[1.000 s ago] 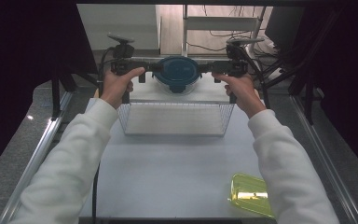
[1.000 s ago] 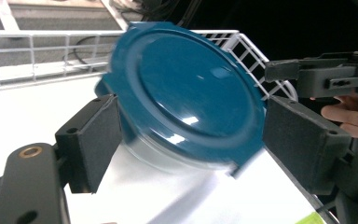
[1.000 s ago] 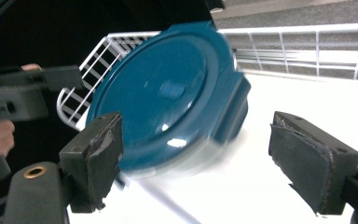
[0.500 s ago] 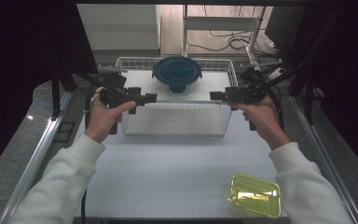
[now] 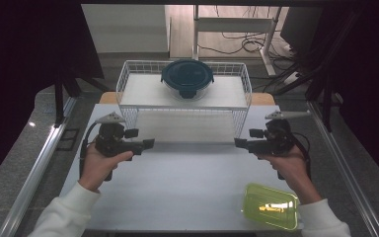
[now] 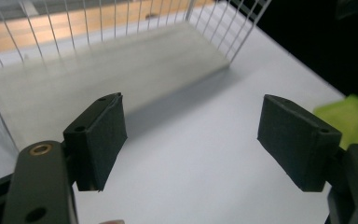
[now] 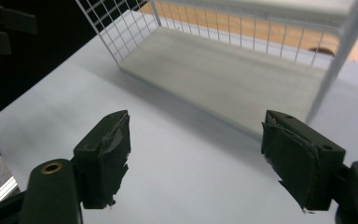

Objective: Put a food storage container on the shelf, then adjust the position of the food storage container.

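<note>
both the left gripper point(image 5: 149, 143) and right gripper point(image 5: 238, 143) hover wide-jawed and empty, jaws just narrowing slightly; the round dark-blue lidded glass bowl point(image 5: 187, 77) sits atop the white wire rack point(image 5: 128, 74), so i judge the next move targets the yellow-green plastic lidded box point(image 5: 270, 206).

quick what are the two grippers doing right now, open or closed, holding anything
Left gripper: open, nothing between its fingers, which have just been closing a little.
Right gripper: open, nothing between its fingers, also just closing a little.
</note>
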`<state>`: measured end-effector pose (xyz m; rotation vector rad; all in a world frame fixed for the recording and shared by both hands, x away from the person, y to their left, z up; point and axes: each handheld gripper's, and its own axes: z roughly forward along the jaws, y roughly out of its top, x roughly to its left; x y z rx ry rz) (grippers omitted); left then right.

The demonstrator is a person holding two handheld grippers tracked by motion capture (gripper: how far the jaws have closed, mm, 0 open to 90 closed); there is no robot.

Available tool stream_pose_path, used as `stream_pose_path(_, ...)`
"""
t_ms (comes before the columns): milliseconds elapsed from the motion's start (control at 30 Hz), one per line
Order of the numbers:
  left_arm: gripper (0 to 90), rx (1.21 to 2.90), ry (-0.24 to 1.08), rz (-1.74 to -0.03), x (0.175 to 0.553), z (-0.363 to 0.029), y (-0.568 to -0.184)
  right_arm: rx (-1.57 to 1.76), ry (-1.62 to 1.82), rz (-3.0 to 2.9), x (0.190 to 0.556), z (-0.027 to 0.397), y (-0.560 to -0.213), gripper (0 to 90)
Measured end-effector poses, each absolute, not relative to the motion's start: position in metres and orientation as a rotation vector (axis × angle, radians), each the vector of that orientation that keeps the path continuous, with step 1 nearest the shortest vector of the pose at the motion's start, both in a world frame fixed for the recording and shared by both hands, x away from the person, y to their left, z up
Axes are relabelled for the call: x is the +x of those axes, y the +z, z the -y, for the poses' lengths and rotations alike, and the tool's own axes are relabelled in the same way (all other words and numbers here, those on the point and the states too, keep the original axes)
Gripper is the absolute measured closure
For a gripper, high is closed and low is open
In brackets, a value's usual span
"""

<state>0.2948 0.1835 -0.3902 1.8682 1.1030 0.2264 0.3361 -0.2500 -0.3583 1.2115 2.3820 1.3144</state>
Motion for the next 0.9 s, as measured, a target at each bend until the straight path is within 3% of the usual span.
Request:
stream_pose_path(600,22.7,1.979,0.228,-1.151,0.262,-0.187,-0.449,1.342,1.319,-2.327,0.292,0.303,-0.406,25.5)
stream_pose_path(900,21.7,2.005,0.245,-1.158,0.257,-0.183,-0.459,1.328,1.266,-2.34,0.289,0.301,-0.414,26.0)
